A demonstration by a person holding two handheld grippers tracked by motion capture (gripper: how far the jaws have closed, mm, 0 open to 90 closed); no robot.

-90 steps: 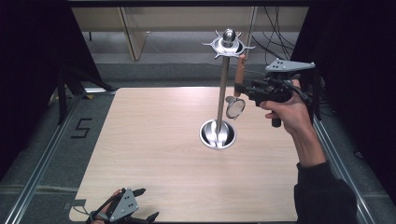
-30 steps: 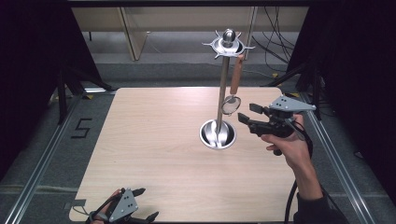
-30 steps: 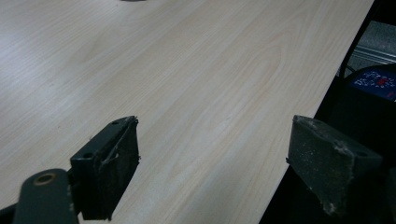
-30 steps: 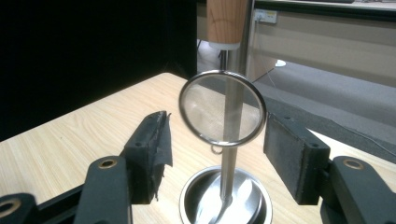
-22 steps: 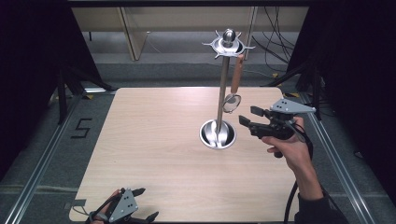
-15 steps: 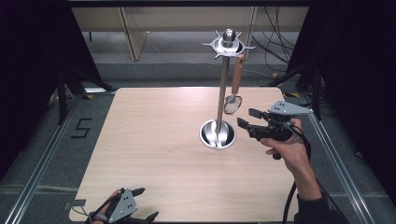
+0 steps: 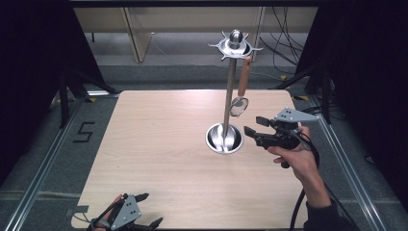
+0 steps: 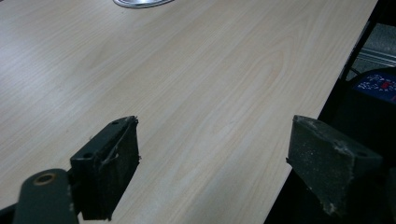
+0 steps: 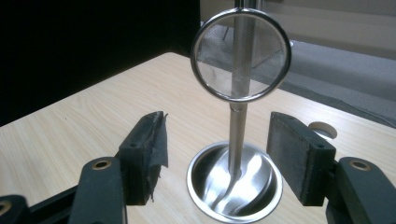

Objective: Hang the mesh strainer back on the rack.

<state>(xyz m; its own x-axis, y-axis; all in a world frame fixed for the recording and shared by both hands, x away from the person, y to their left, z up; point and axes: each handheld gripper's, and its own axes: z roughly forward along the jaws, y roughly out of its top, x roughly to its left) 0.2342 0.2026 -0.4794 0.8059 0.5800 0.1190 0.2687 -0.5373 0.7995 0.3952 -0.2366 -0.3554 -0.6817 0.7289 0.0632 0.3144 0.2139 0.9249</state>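
Note:
A steel stand has a round base (image 7: 224,138) and a tall pole (image 7: 230,86) with a hooked crown on top. From one hook hangs a small mesh strainer (image 7: 239,106) by its brown handle (image 7: 244,77). My right gripper (image 7: 252,125) hovers just right of the base, pointing at the stand. Its jaws have just been opening, with nothing between them. In the right gripper view the strainer (image 9: 240,56) hangs above and beyond the open gripper (image 9: 217,140), the base (image 9: 196,182) below. My left gripper (image 7: 150,209) rests open at the table's near left edge.
The wooden table (image 7: 159,144) is bare apart from the stand. In the left gripper view, the open gripper (image 8: 219,158) faces bare tabletop, with the stand's base (image 8: 140,2) far off. Dark floor and metal rails border the table; cables lie at the back right.
My right gripper has drawn away from the hanging strainer, down to the height of the stand's base. The strainer stays on its hook. The left gripper has not moved.

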